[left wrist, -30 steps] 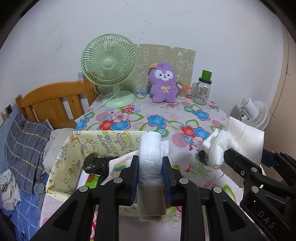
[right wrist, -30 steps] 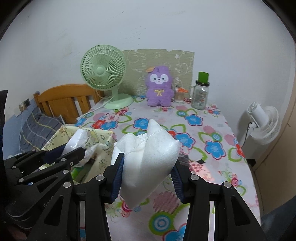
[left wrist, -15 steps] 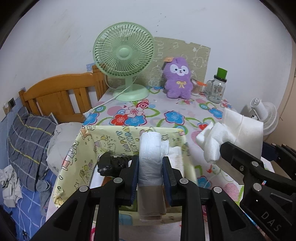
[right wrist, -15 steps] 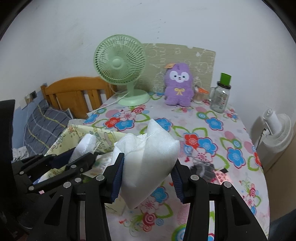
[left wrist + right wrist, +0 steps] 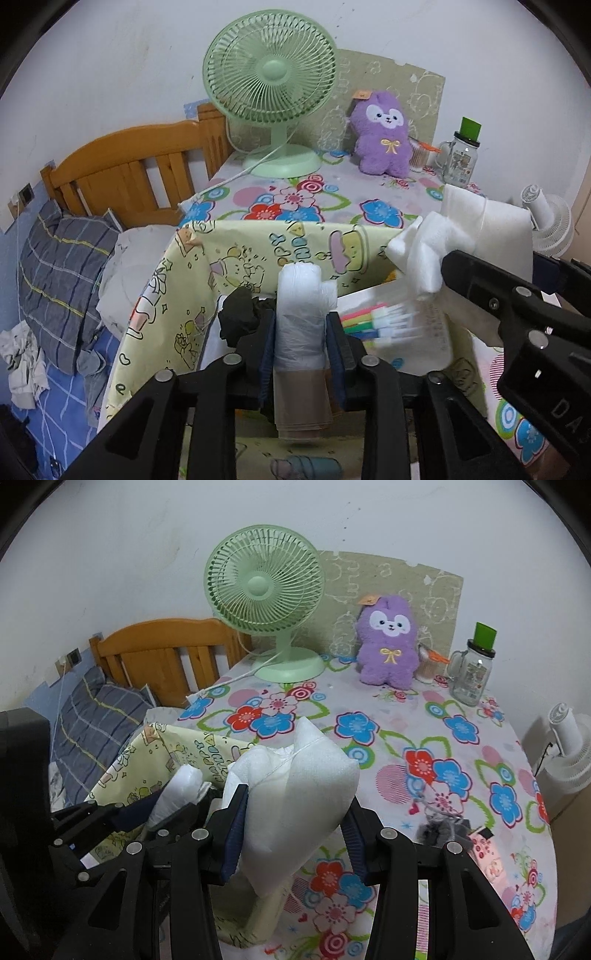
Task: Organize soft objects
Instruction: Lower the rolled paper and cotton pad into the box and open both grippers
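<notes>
**Both tongs loaded over the bin**

Your left tongs [image 5: 301,345] are clamped on a white bag roll [image 5: 301,295], which stands upright between the pads with its brown tail hanging below them. Directly under and ahead of these tongs sits the yellow bin [image 5: 258,254]; inside it, a black wad [image 5: 238,314] lies just left of the roll and a clear pouch of coloured markers [image 5: 384,325] lies to its right.

Your right tongs [image 5: 295,834] are closed around a white foam bag [image 5: 295,797], squeezed at its middle so it bulges above the fingers. Seen from the left wrist, that foam bag hangs over the bin's right edge, just beside the roll. From the right wrist, the bin is down to the left, with the left tongs and roll over it.

Ahead of both tongs the flowered table [image 5: 461,746] carries a green fan [image 5: 266,590], a purple plush [image 5: 388,642] and a jar [image 5: 472,675] at its far end. A grey item [image 5: 441,827] lies on the table just right of your right tongs.
</notes>
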Demonstrator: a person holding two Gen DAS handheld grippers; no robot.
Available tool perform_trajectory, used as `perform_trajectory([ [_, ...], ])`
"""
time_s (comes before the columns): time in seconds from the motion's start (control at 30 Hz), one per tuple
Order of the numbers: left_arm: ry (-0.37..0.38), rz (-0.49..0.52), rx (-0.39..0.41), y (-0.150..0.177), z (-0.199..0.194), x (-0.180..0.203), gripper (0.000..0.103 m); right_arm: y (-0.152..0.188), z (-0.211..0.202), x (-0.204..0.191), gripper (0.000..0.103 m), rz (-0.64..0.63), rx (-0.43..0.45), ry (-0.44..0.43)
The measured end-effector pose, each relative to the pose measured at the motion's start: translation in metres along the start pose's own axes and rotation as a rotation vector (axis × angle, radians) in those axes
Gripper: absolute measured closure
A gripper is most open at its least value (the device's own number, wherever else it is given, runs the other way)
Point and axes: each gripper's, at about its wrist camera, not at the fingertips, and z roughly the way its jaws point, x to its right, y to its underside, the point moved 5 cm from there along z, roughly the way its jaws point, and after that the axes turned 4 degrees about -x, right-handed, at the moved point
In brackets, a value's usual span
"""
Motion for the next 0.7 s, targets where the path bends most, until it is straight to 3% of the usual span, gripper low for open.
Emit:
perform_trajectory([
  [0.23, -0.036, 0.01, -0.016, 0.004, 0.009, -0.006, 0.047, -0.004, 0.016, -0.015, 0.052, -0.033, -0.012, -0.019],
  [0.37, -0.044, 0.002, -0.012, 0.005, 0.009, -0.009, 0.039, -0.004, 0.021, -0.023, 0.046, -0.042, -0.009, -0.047],
  [0.5, -0.035, -0.026, -0.012, 0.005, 0.008, -0.014, 0.027, -0.003, 0.021, -0.028, 0.025, -0.064, -0.008, -0.045],
  [0.7, -0.039, -0.028, 0.0, 0.008, -0.001, -0.012, 0.022, 0.003, 0.013, -0.026, 0.015, -0.087, 0.0, -0.005],
])
